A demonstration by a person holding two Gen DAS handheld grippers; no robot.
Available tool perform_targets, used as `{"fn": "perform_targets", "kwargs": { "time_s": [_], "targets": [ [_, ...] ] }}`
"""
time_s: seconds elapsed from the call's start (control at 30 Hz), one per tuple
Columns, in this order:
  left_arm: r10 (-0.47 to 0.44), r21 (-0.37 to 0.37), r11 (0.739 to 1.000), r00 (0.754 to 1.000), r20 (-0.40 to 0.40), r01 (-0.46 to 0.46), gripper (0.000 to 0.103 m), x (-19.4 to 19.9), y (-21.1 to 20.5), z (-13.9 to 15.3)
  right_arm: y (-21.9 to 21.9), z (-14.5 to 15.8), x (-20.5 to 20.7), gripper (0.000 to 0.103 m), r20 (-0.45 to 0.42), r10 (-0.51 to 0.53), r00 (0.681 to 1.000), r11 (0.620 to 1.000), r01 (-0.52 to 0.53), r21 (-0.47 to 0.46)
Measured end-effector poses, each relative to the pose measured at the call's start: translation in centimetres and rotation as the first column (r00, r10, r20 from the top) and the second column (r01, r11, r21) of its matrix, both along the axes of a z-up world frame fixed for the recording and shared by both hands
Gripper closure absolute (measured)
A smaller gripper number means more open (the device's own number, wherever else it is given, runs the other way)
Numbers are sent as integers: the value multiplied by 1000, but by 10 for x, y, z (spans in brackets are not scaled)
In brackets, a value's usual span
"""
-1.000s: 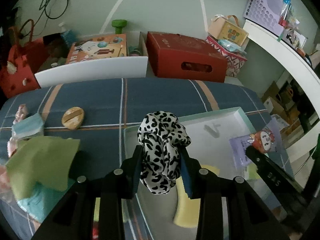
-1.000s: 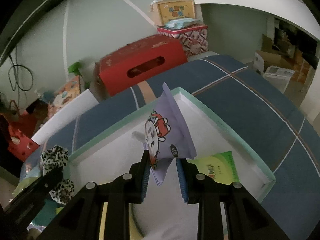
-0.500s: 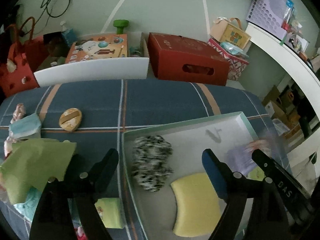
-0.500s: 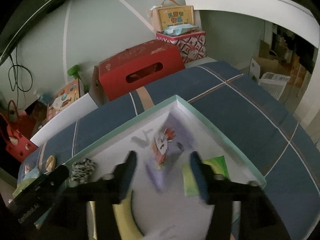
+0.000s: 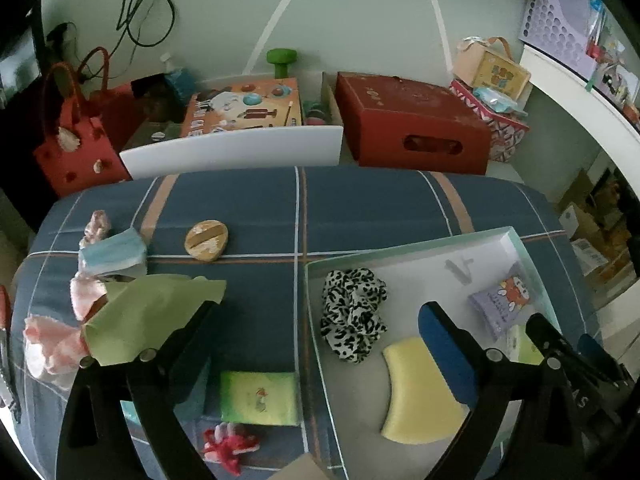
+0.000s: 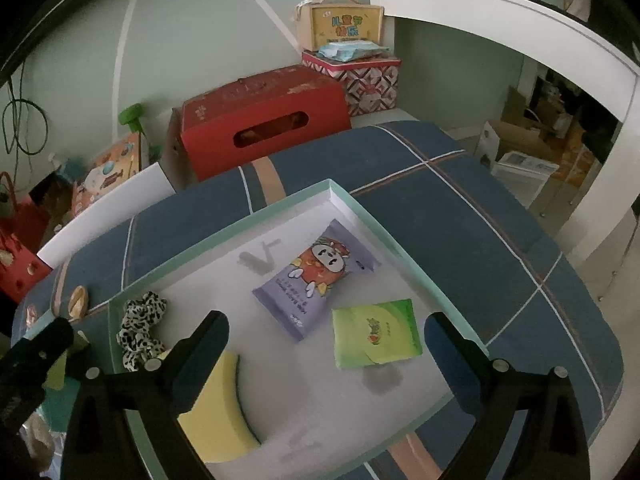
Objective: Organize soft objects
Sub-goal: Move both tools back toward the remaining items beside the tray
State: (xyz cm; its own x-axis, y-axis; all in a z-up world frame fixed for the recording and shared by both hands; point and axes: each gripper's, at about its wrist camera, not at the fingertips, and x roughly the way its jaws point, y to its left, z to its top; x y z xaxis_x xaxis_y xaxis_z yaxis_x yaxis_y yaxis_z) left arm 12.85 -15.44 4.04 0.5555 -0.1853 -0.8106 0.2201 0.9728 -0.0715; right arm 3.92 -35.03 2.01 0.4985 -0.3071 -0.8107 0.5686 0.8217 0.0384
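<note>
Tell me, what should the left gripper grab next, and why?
Probably the green tissue pack on the blanket. The left gripper is open and empty, and the pack lies just outside the tray, where the leopard scrunchie and yellow sponge already sit.

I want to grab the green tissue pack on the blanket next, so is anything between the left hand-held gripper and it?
Nothing visible blocks it. The green tissue pack lies flat on the blanket, between the open fingers of the left hand-held gripper, beside the tray. The red yarn toy lies nearer the camera.
</note>
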Motion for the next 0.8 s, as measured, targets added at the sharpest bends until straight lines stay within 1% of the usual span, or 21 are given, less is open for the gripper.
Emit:
{"fn": "perform_targets", "kwargs": {
  "time_s": [0.23,0.43,0.63,0.7,0.8],
  "targets": [
    [-2,-6,1000,1000,9,2,5,-13,7,14,4,4,-1,3,-12,8,1000,1000,-8,4],
    [40,-22,999,999,1,-40,5,-21,33,20,17,7,0,3,-31,27,999,1000,-28,-9],
    [133,-42,990,991,-11,-133,5,-28,79,19,38,9,5,3,-45,70,997,997,-72,-31],
    [173,-44,984,985,-14,-173,5,-31,97,18,47,8,8,3,-49,98,994,994,-100,-33],
    [253,-46,966,967,-20,-253,5,-35,130,15,59,7,10,3,-50,128,991,991,-129,-30]
  ]
}}
